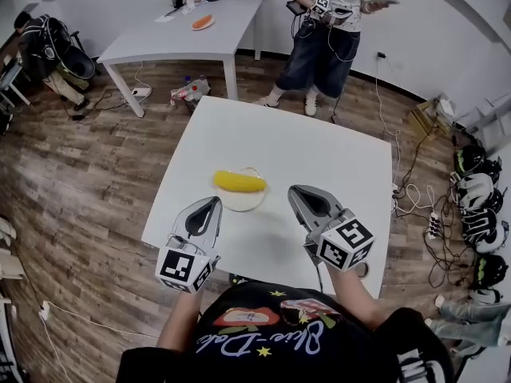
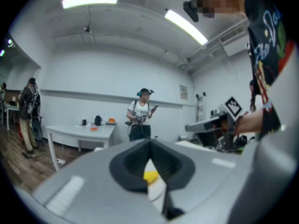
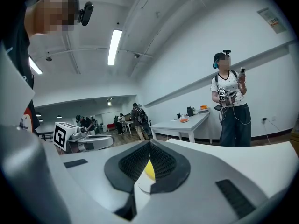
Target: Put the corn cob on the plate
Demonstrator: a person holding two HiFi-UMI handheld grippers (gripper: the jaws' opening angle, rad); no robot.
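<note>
The yellow corn cob lies across a small white plate near the middle of the white table. My left gripper hovers just front-left of the plate, jaws together and empty. My right gripper hovers front-right of it, also shut with nothing held. Both point at the plate from either side without touching it. In the left gripper view a slit between the jaws shows a bit of corn and plate. The right gripper view shows the same corn through its slit.
A second white table stands at the back left with an orange item and dark objects on it. A person stands beyond the table's far edge. Cables and bags lie on the wooden floor to the right.
</note>
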